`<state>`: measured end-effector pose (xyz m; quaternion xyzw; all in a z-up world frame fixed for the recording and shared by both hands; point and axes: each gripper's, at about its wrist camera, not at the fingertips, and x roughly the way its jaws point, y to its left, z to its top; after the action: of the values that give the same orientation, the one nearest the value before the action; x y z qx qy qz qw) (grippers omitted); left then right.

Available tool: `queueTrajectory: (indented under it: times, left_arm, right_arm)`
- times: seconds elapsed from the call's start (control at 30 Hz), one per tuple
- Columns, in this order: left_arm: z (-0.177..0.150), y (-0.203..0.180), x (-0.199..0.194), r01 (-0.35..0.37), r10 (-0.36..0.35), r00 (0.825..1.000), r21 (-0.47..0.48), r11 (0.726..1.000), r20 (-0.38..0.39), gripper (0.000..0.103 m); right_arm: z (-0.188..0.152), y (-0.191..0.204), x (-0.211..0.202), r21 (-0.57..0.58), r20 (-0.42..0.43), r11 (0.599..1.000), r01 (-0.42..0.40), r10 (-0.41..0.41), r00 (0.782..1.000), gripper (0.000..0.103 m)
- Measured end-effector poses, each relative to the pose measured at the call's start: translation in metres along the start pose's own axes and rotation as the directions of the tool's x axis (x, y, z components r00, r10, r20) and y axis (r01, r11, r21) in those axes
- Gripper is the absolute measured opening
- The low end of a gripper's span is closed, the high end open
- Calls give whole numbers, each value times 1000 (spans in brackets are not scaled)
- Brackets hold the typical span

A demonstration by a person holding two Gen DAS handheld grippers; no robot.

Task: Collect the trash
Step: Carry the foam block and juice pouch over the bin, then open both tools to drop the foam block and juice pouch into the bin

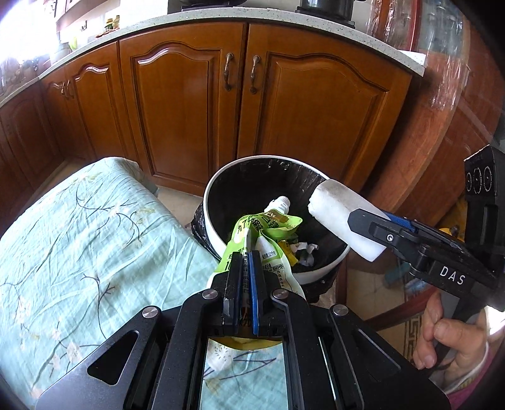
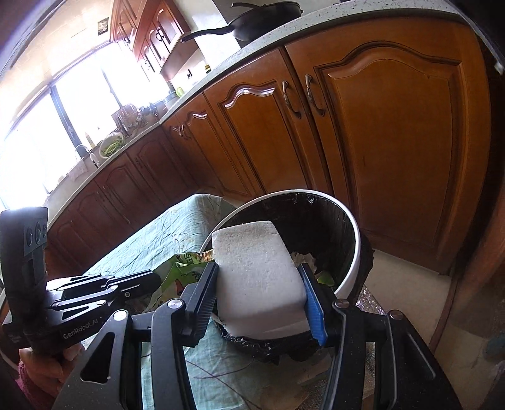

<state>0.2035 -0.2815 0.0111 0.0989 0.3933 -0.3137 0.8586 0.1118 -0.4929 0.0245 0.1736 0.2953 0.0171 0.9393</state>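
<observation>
On the left, my left claw [image 1: 244, 277] pinches the green pouch [image 1: 262, 233] flat near its lower edge, its spout hanging over the bin [image 1: 217, 186]; it looks light, floppy and slick, so a firm pinch suits it. My right claw [image 2: 257, 287] squeezes the white foam block [image 2: 252, 268] across its sides above the bin, light and crumbly, I judge.

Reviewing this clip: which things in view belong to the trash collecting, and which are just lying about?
Job:
green spout pouch, clamped in left hand-held gripper
white foam block, clamped in right hand-held gripper
lined trash bin

Lying about:
floral cloth
frying pan
wooden cabinets
</observation>
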Motion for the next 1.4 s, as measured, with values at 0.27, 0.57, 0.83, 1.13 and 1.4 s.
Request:
queueTrajectory:
  times: [0.27, 0.57, 0.83, 1.13, 1.4]
  left_arm:
    - [22, -5, 26, -14, 15, 999, 41, 999, -37, 4]
    - [39, -10, 51, -30, 37, 996, 86, 996, -76, 4]
    - [43, -20, 65, -31, 45, 993, 128, 991, -107, 4]
    - [45, -26, 72, -44, 60, 991, 134, 990, -117, 4]
    - [47, -21, 75, -43, 57, 990, 103, 994, -132, 6]
  right_arm:
    - [14, -7, 19, -19, -33, 999, 44, -45, 998, 52]
    - [22, -12, 33, -38, -70, 996, 76, -79, 994, 52]
    - [24, -20, 39, -37, -90, 996, 78, -81, 993, 52]
    - [29, -24, 48, -35, -108, 996, 79, -82, 991, 52]
    - [29, -27, 45, -14, -103, 999, 51, -52, 993, 59]
